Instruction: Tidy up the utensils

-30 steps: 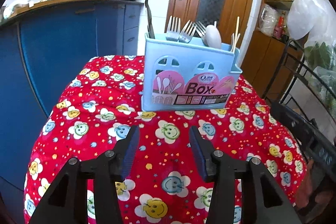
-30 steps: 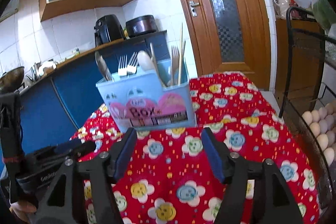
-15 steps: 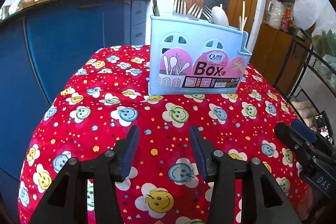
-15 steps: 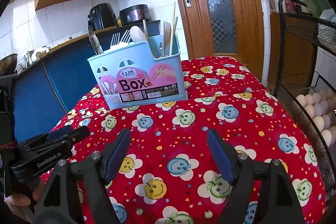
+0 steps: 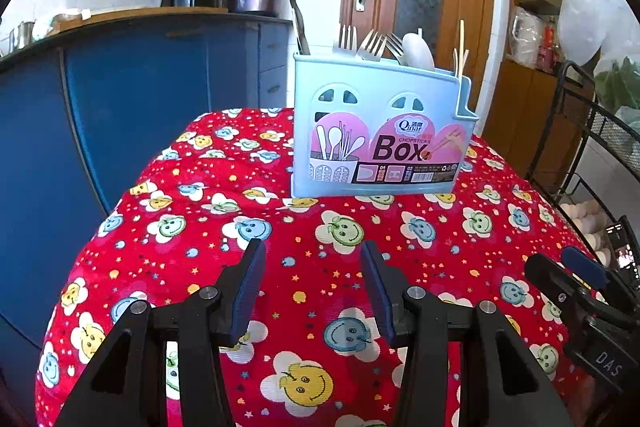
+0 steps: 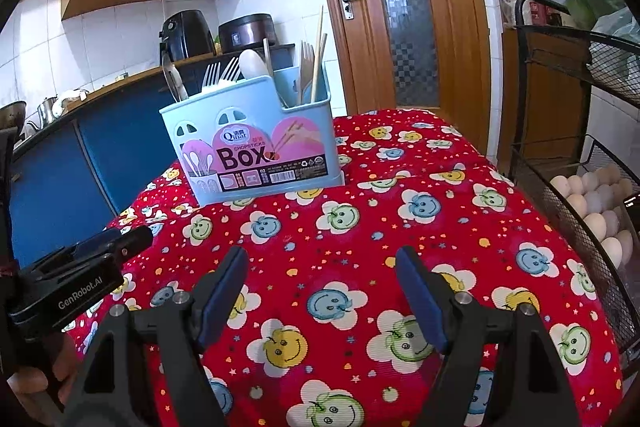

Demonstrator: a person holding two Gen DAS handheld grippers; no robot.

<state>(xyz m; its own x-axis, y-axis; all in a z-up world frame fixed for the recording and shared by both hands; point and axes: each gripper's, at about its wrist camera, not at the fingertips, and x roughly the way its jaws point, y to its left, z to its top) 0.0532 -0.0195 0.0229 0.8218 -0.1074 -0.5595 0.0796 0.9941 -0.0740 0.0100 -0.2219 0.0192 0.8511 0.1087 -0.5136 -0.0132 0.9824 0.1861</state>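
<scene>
Blue box (image 5: pixel 380 131) full of utensils sits on the red cloth (image 5: pixel 304 251), both grippers empty.

In the left view the box stands at 12 o'clock, at the far end of the cloth, with forks (image 5: pixel 370 45), a white spoon (image 5: pixel 418 47) and chopsticks (image 5: pixel 461 45) sticking up out of it. The left gripper (image 5: pixel 312 291) is near the cloth at 6 o'clock, well apart from the box, jaws wide with nothing between them. In the right view the box (image 6: pixel 256 147) is at 11 o'clock. The right gripper (image 6: pixel 322 297) is at 6 o'clock, jaws wide too, holding nothing. A wire rack of eggs (image 6: pixel 592 203) stands at 3 o'clock.
</scene>
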